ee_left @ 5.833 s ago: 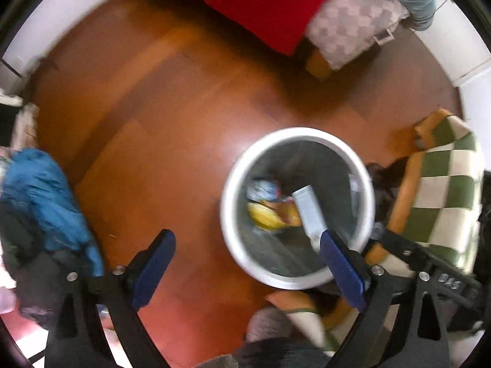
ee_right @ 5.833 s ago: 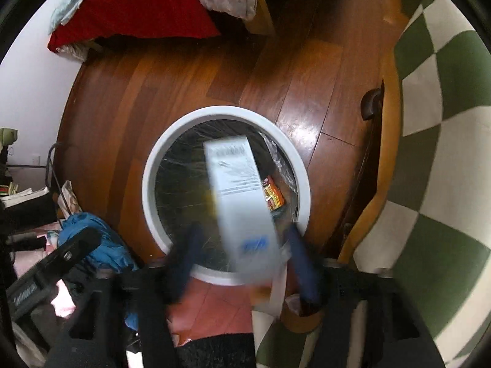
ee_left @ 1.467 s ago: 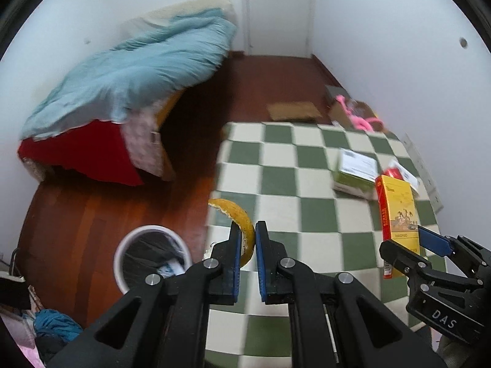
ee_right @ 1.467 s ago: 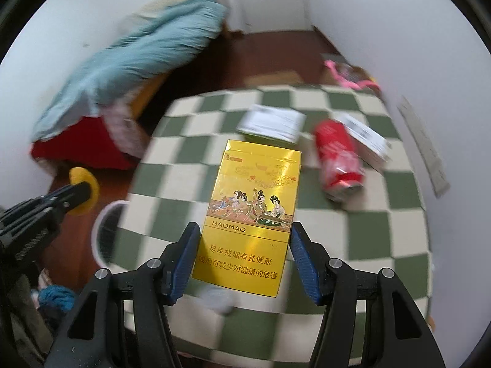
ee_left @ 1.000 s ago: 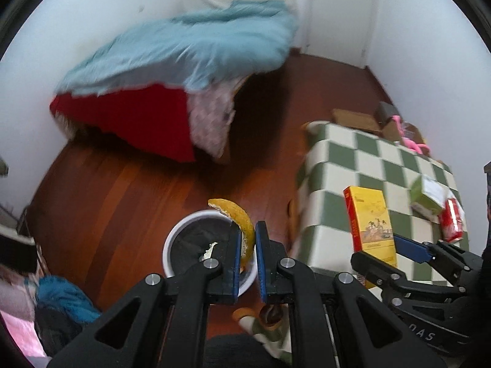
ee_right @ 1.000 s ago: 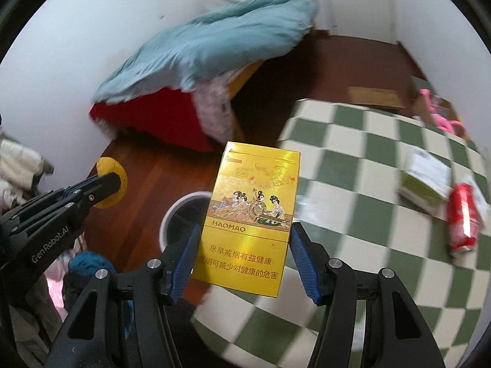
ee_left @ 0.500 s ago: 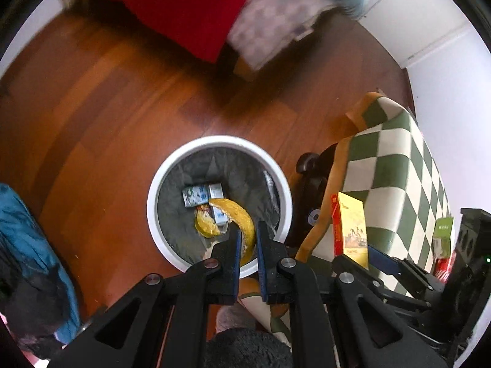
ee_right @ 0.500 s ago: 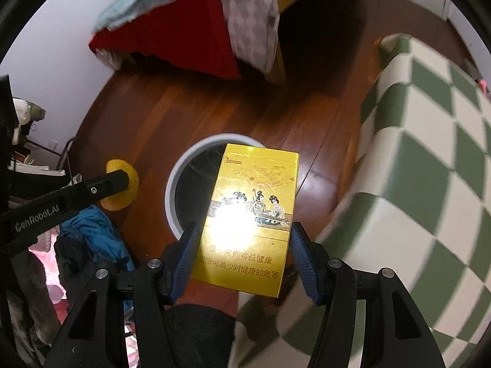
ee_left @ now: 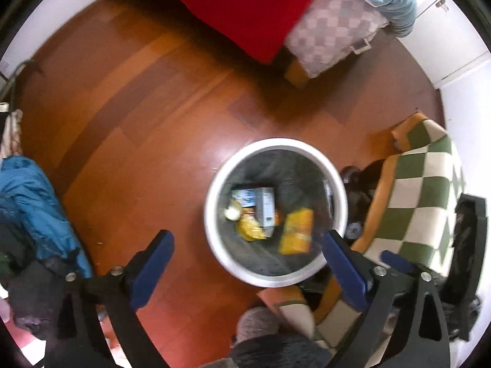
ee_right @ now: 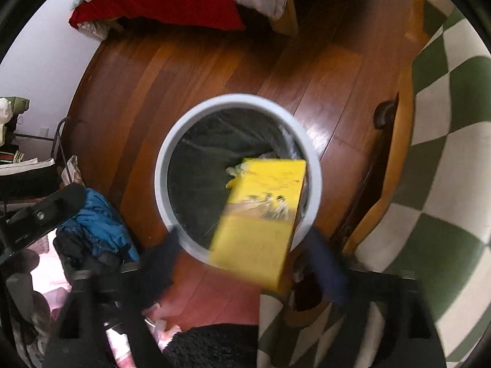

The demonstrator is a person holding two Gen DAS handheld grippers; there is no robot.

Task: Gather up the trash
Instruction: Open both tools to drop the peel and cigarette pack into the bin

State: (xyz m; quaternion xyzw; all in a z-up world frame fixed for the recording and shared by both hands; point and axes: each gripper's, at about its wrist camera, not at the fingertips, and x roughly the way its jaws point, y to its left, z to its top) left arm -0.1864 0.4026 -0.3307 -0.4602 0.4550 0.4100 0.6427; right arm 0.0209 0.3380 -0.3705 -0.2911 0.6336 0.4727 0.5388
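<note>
A white round bin (ee_left: 211,214) with a dark liner stands on the wooden floor below both grippers. My left gripper (ee_left: 248,268) hangs over its near rim, its jaws opening wide with nothing between them. In the bin lie a yellow peel (ee_left: 249,230) and a white and blue box (ee_left: 264,205). A yellow carton (ee_right: 260,214), blurred, is falling over the bin (ee_right: 161,178); in the left wrist view the carton (ee_left: 296,231) shows inside the rim. My right gripper (ee_right: 242,263) has its jaws opening, and its blurred pads stand clear of the carton's sides.
A table under a green and white checked cloth (ee_left: 429,190) stands right of the bin. A bed with a red cover (ee_left: 245,6) lies beyond it. A heap of blue clothes (ee_left: 27,196) sits on the floor at the left. A dark sleeve fills the bottom edge.
Both grippers sank towards the bin and sprang open. The yellow peel left the left gripper and lies in the bin. The yellow carton slipped out of the right gripper and is dropping.
</note>
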